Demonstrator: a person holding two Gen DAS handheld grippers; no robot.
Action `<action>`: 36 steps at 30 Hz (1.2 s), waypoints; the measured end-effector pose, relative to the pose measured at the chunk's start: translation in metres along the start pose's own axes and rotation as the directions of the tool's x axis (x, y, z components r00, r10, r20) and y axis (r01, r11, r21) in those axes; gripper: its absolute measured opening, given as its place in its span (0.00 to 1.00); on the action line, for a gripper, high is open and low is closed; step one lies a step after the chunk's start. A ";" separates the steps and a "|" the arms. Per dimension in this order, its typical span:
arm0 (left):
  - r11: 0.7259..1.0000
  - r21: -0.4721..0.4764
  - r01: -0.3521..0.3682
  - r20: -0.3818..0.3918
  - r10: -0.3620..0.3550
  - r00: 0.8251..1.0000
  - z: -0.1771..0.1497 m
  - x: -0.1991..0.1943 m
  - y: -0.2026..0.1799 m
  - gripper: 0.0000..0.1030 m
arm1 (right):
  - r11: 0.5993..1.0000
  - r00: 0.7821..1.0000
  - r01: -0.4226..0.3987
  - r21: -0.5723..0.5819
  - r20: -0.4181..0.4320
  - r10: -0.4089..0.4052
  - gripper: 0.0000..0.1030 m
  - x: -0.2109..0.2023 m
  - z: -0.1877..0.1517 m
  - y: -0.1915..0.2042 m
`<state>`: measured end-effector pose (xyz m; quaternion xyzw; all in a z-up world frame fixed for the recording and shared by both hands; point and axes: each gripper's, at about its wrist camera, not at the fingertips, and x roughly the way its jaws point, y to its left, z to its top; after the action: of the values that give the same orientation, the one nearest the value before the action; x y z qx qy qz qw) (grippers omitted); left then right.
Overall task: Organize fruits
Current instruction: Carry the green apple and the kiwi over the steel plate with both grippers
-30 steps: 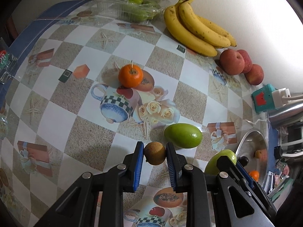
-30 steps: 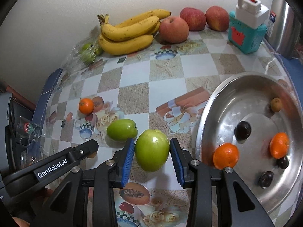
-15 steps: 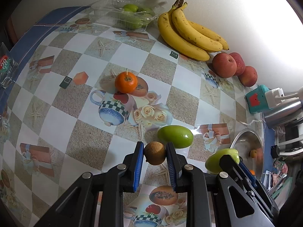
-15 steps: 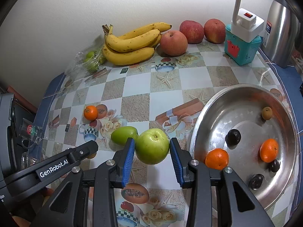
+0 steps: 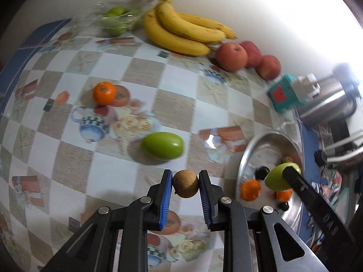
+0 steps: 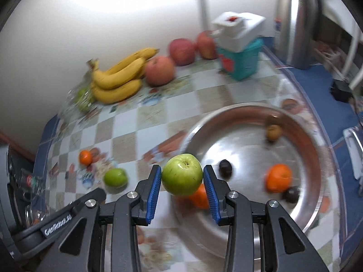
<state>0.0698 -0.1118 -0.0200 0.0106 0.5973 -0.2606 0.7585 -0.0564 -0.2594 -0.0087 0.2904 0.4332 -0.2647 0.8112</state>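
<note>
Left claw (image 5: 185, 187) pinched a small brown fruit (image 5: 185, 183) above the desk (image 5: 177, 95); right claw (image 6: 182, 182) gripped a green apple (image 6: 182, 174) over the metal bowl's (image 6: 304, 140) near rim.

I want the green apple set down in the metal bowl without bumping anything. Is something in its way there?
Yes. An orange lies in the bowl right under and behind the green apple held by the right gripper. The bowl's middle looks bare.

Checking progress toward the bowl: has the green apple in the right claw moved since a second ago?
Yes. The green apple, gripped by the right claw, has moved from beside the metal bowl to over its near rim.
</note>
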 end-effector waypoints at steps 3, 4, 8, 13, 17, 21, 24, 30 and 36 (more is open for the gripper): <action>0.999 0.047 0.012 -0.010 -0.011 1.000 -0.008 0.002 -0.017 0.25 | 0.998 0.999 0.049 0.040 0.017 -0.050 0.38 -0.005 0.003 -0.020; 0.998 0.066 0.018 -0.014 -0.017 1.000 -0.011 0.002 -0.024 0.25 | 0.996 0.997 0.073 0.052 0.021 -0.074 0.38 -0.006 0.004 -0.027; 0.988 0.149 0.038 -0.034 -0.033 0.999 -0.024 0.007 -0.055 0.25 | 0.986 0.991 0.128 0.106 0.027 -0.131 0.38 -0.008 0.007 -0.054; 0.968 0.244 0.059 -0.075 -0.041 0.996 -0.043 0.018 -0.087 0.25 | 0.981 0.990 0.132 0.140 0.029 -0.137 0.39 -0.007 0.007 -0.069; 0.959 0.277 0.060 -0.108 -0.031 0.994 -0.053 0.032 -0.099 0.25 | 0.982 0.991 0.129 0.137 0.011 -0.132 0.39 0.000 0.007 -0.071; 0.959 0.278 0.061 -0.133 -0.024 0.991 -0.054 0.044 -0.100 0.25 | 0.984 0.993 0.121 0.129 -0.011 -0.121 0.39 0.006 0.005 -0.070; 0.955 0.290 0.061 -0.124 -0.026 0.992 -0.054 0.045 -0.102 0.25 | 0.986 0.994 0.112 0.126 -0.031 -0.109 0.39 0.010 0.004 -0.069; 0.948 0.311 0.063 -0.131 -0.022 0.991 -0.058 0.048 -0.106 0.25 | 0.988 0.993 0.106 0.112 -0.058 -0.100 0.39 0.017 0.001 -0.063; 0.941 0.333 0.056 -0.142 -0.008 0.990 -0.062 0.055 -0.113 0.25 | 0.986 0.991 0.115 0.121 -0.076 -0.106 0.39 0.019 -0.001 -0.064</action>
<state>-0.0236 -0.2107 -0.0547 0.1483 0.5952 -0.3697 0.6979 -0.0909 -0.3068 -0.0411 0.3249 0.4589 -0.3257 0.7601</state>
